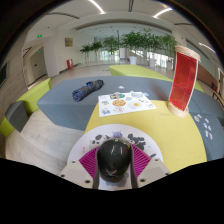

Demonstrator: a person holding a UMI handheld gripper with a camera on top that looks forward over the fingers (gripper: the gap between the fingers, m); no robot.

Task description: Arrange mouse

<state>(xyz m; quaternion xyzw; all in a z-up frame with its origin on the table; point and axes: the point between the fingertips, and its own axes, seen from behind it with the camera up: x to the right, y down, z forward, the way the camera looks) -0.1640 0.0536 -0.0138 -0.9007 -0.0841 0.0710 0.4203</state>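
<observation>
The mouse (115,160) sits right between my fingers (88,162), its long axis running straight ahead along them, and the magenta pads seem to press its sides. It is a smooth, dark, domed shell above a yellow table (175,130) with printed sheets (127,101) further ahead.

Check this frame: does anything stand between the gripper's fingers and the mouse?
Nothing visible does. The black mouse already sits between the fingers of the gripper, its cable trailing back toward the camera, with the magenta pads flanking it. Whether they press on it cannot be told.
</observation>
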